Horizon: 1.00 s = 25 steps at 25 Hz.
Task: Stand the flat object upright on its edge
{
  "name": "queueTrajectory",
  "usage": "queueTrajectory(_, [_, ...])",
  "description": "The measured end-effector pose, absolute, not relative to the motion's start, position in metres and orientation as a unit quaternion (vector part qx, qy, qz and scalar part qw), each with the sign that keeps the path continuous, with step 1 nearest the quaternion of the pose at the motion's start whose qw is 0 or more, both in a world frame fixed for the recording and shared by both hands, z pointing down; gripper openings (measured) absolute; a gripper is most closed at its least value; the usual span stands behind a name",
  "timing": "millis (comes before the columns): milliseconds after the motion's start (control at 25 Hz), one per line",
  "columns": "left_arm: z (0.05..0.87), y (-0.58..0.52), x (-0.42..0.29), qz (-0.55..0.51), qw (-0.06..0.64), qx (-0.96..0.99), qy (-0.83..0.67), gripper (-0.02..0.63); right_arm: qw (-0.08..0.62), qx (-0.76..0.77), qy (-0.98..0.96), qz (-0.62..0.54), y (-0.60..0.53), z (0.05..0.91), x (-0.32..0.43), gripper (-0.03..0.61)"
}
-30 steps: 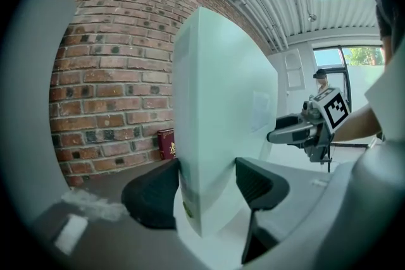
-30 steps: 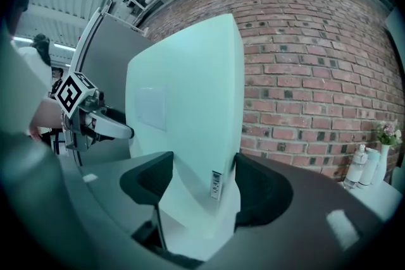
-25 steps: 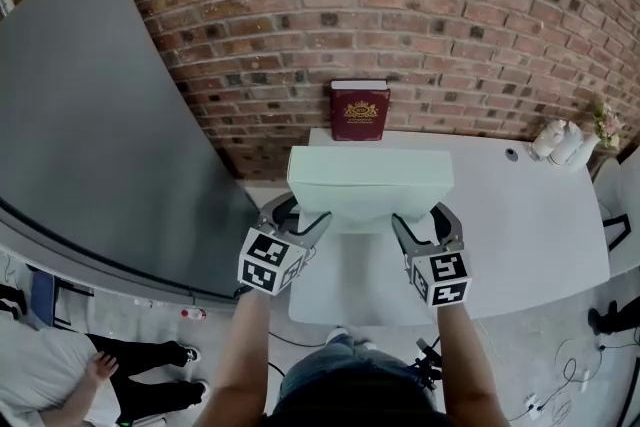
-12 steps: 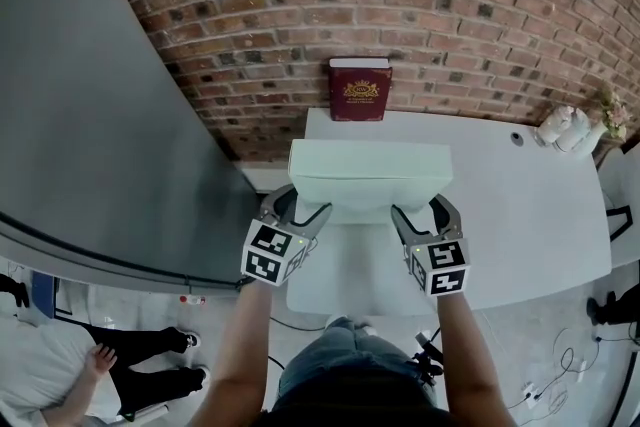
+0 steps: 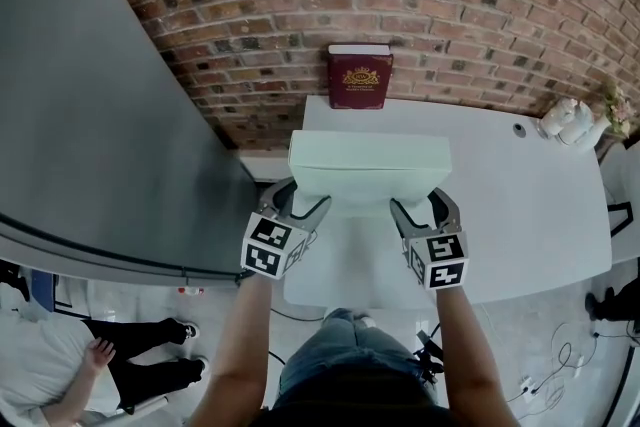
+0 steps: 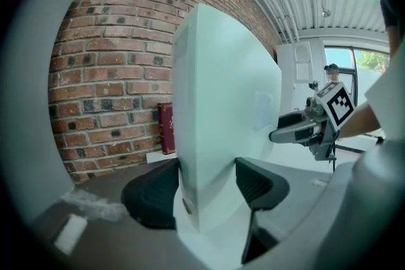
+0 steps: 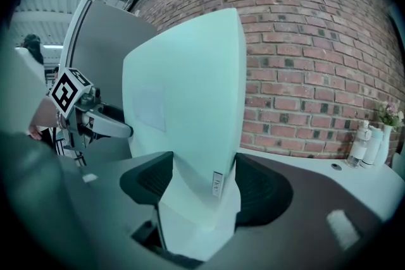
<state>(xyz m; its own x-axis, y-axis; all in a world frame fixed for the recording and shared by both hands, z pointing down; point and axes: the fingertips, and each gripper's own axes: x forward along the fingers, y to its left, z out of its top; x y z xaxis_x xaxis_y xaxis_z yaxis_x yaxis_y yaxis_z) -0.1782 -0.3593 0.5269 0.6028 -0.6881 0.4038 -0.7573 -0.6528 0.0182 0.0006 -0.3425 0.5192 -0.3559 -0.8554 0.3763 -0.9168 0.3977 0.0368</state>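
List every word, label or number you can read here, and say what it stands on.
On the red book: a gold crest and lettering, too small to read.
On the small tag at the edge of the pale box: print too blurred to read.
Nothing else carries text.

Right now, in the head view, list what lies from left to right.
Grey panel → left gripper → right gripper → white bottles → flowers. The pale green block that both grippers clamp spans them, so it is left out.
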Motion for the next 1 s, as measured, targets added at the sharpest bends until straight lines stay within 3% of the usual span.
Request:
queueTrajectory(560, [0.533, -0.354, -0.182, 0.190, 0.099, 0.885, -0.413, 0.291, 0.178, 0.535, -0.820, 0.103, -0.342, 0.523, 0.007, 0.324])
queueTrajectory(1000, [0.527, -0.351, -0.180, 0.184, 0.111, 0.888, -0.407, 0.337, 0.177, 0.529, -0.822, 0.114, -0.337, 0.520, 0.009, 0.348])
